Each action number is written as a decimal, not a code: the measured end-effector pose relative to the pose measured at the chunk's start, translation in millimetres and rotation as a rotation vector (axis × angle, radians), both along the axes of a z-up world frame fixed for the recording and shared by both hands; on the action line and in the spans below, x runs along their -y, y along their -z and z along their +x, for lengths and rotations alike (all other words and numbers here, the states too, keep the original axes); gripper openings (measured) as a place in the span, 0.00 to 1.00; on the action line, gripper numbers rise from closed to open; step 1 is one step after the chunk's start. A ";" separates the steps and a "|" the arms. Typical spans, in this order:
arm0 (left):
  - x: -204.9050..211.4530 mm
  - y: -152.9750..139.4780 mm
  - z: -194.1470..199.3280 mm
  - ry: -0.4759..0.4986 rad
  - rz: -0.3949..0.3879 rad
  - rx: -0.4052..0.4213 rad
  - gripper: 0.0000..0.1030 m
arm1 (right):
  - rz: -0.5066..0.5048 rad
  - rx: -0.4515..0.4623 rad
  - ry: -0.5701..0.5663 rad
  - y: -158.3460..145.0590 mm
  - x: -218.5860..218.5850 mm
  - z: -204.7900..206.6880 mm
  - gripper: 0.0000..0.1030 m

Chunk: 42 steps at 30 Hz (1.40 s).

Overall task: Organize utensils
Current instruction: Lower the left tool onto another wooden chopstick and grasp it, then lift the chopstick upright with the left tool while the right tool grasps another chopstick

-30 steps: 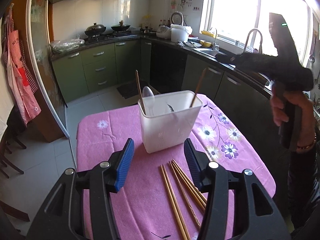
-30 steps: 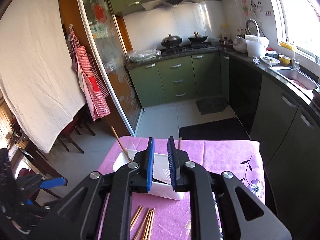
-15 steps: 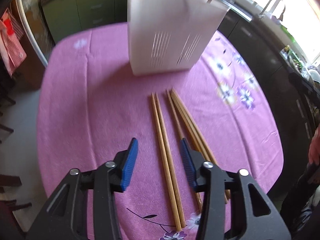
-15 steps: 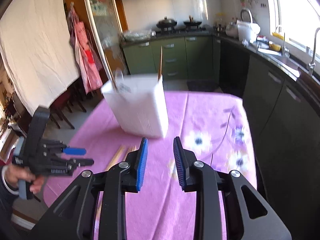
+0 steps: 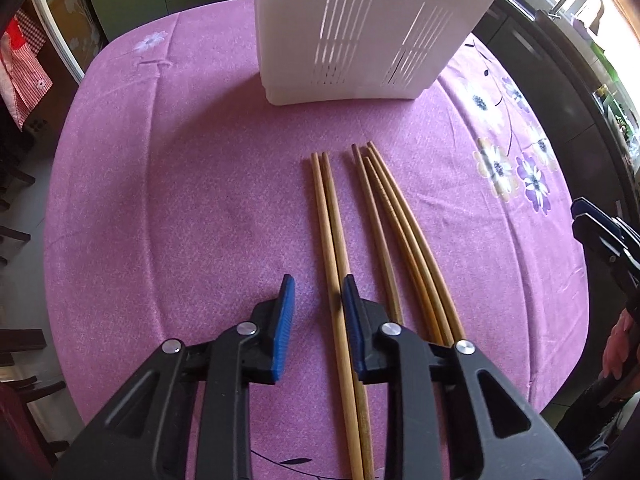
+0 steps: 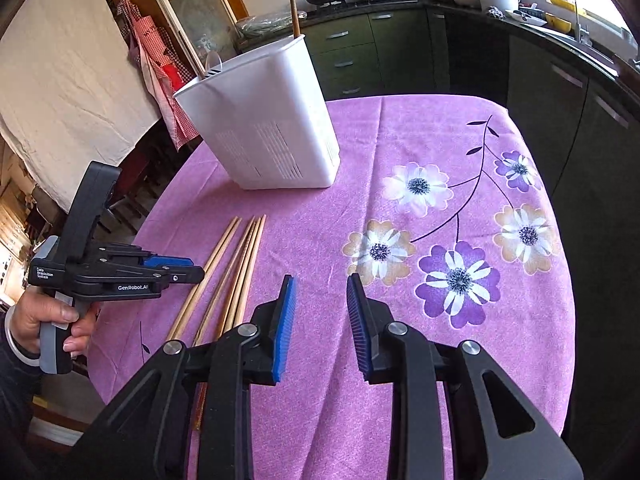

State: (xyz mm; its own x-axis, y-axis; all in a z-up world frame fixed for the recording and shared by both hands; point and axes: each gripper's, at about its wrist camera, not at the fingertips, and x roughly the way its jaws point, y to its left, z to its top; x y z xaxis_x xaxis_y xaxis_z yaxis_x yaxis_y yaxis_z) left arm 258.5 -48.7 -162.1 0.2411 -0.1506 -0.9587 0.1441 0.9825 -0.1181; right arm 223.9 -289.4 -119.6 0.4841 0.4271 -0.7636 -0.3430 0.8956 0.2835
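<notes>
Several wooden chopsticks [image 5: 384,216] lie side by side on the pink tablecloth [image 5: 180,184]. My left gripper [image 5: 318,292] is open and low over the table, its jaws either side of the leftmost pair of chopsticks [image 5: 332,220]. A white slotted utensil holder [image 5: 360,28] stands beyond them; in the right wrist view the holder [image 6: 264,128] has a chopstick [image 6: 295,8] and other utensils standing in it. My right gripper [image 6: 322,304] is open and empty above the cloth, right of the chopsticks [image 6: 236,272]. The left gripper [image 6: 176,270] shows there too.
The round table [image 6: 540,320] has a flowered cloth and drops off close on all sides. Dark green kitchen cabinets [image 6: 560,92] and a counter run behind and to the right. An apron [image 6: 160,68] and a white sheet [image 6: 68,72] hang on the left.
My left gripper has dropped down and forward from above the holder to the chopsticks and has narrowed around the left pair. My right gripper has come lower over the cloth and opened wider.
</notes>
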 end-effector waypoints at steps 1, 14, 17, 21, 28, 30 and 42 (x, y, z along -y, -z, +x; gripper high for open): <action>-0.2 0.8 0.2 -0.001 0.008 -0.009 0.20 | 0.004 -0.003 -0.003 0.4 -1.5 0.3 0.29; 30.8 7.4 6.0 0.052 0.107 0.008 0.08 | -0.012 -0.015 -0.054 1.6 -22.0 1.4 0.29; 27.9 7.4 7.3 0.044 0.081 -0.001 0.06 | -0.017 -0.017 -0.059 1.9 -25.1 1.6 0.29; 11.0 -7.9 1.8 0.019 0.037 0.037 0.06 | -0.025 -0.022 -0.068 2.7 -28.4 2.2 0.29; -6.6 -67.2 -24.7 0.015 -0.005 0.215 0.06 | -0.029 -0.036 -0.088 4.0 -38.0 7.7 0.31; -11.5 -82.9 -32.3 0.016 -0.006 0.262 0.06 | -0.033 -0.040 -0.102 3.9 -44.0 9.7 0.31; -25.3 -129.1 -74.8 0.037 0.009 0.456 0.06 | -0.096 -0.199 -0.207 33.5 -93.1 47.6 0.17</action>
